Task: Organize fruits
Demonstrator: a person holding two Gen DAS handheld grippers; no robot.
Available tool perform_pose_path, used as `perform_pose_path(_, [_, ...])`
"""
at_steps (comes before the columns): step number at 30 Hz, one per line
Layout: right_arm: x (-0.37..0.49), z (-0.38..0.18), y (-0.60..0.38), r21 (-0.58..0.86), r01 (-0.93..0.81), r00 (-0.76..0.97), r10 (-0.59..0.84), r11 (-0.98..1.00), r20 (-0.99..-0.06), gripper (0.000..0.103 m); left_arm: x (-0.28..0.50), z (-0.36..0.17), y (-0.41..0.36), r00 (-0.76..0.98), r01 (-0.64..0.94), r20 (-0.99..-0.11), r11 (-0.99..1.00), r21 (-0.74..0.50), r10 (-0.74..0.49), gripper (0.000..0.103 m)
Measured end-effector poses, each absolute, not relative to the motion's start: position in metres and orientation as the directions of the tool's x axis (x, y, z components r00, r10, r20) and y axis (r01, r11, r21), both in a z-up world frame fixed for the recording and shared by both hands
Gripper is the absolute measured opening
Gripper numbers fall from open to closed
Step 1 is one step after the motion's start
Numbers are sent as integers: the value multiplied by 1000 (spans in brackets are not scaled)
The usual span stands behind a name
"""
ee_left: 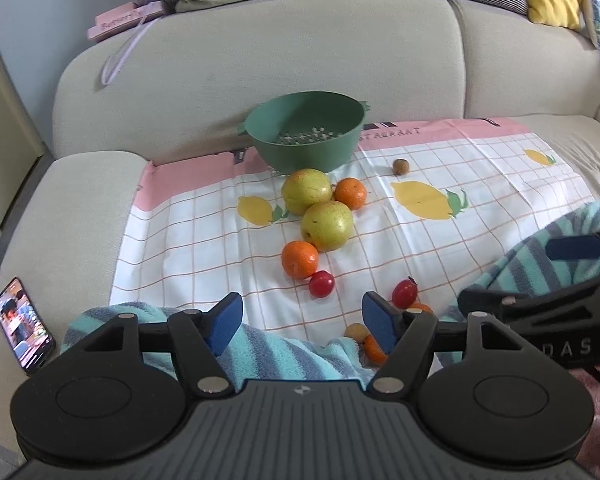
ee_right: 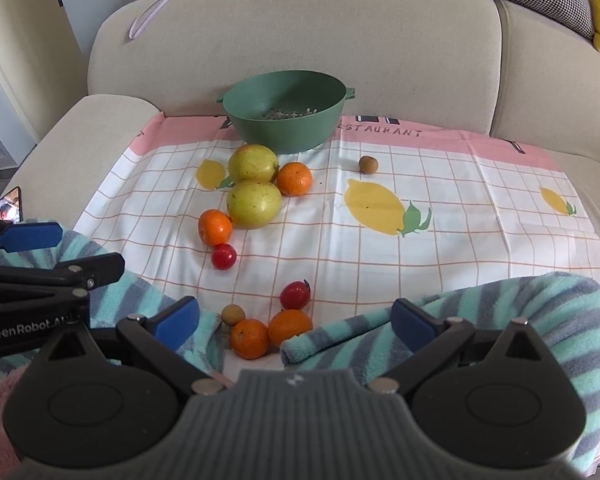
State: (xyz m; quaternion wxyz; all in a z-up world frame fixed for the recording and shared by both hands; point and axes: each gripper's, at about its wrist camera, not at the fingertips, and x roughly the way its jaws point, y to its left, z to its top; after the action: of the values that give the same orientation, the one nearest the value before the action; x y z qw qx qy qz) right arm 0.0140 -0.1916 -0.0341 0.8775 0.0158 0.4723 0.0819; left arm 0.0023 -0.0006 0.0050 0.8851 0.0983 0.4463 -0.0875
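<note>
left gripper (ee_left: 302,322) fingers spread, empty | right gripper (ee_right: 296,322) fingers spread, empty | fruit loose on cloth (ee_right: 380,272) | green colander (ee_right: 284,114) empty

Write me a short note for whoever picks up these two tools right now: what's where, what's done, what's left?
Left hand-held gripper: open, empty, over the striped blanket edge.
Right hand-held gripper: open, empty.
Green plastic colander: no fruit visible inside.
On the checked lemon-print cloth: two yellow-green pears, four oranges, two red tomatoes, two small brown fruits.
Done: nothing.
Left: every fruit, probably into the colander.
</note>
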Motion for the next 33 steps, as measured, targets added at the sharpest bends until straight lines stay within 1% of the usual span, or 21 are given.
perform_pose_path(3, [16,-35,-195,94,-143,559,159,985,-814,98,6,2,0,567,283,-818,956,80,-99,77])
perform_pose_path(4, [17,-36,-196,91,-144,567,158,985,-808,98,7,2,0,561,296,-820,952,73,-112,74])
perform_pose_path(5, [18,-37,-198,92,-147,574,161,985,-803,95,7,0,0,554,314,-823,947,66,-126,70])
perform_pose_path(6, [20,-38,-202,96,-152,579,168,984,-798,93,8,-1,0,546,333,-825,941,57,-143,69])
perform_pose_path(8, [23,-42,-206,103,-157,579,176,982,-796,92,10,-5,0,526,370,-832,928,38,-176,62])
perform_pose_path(10, [28,-48,-210,118,-174,558,197,978,-806,83,12,-11,-3,498,402,-845,915,26,-194,56])
perform_pose_path(11, [31,-52,-212,132,-184,542,213,974,-813,76,13,-15,-5,481,419,-853,908,24,-200,52])
perform_pose_path(12, [34,-57,-213,150,-192,521,230,970,-822,68,14,-19,-7,465,436,-861,900,22,-204,51])
perform_pose_path(13, [37,-61,-215,168,-198,501,247,966,-829,65,16,-23,-10,447,457,-869,889,20,-210,48])
perform_pose_path(14, [40,-67,-216,186,-206,476,265,961,-838,60,16,-27,-13,427,480,-877,877,15,-219,47])
perform_pose_path(15, [44,-72,-216,201,-217,455,281,955,-845,55,18,-32,-16,405,506,-885,862,9,-229,47])
perform_pose_path(17, [48,-81,-214,207,-259,419,302,944,-856,48,20,-41,-22,363,563,-899,826,3,-244,47])
perform_pose_path(21, [57,-102,-205,163,-354,355,294,921,-888,42,25,-57,-36,301,665,-922,747,19,-245,46])
perform_pose_path(28, [75,-139,-201,225,-397,209,327,890,-922,41,41,-89,-60,170,781,-962,624,0,-213,46])
perform_pose_path(33, [84,-149,-200,263,-404,178,358,876,-917,41,55,-109,-68,106,817,-976,576,-23,-190,46])
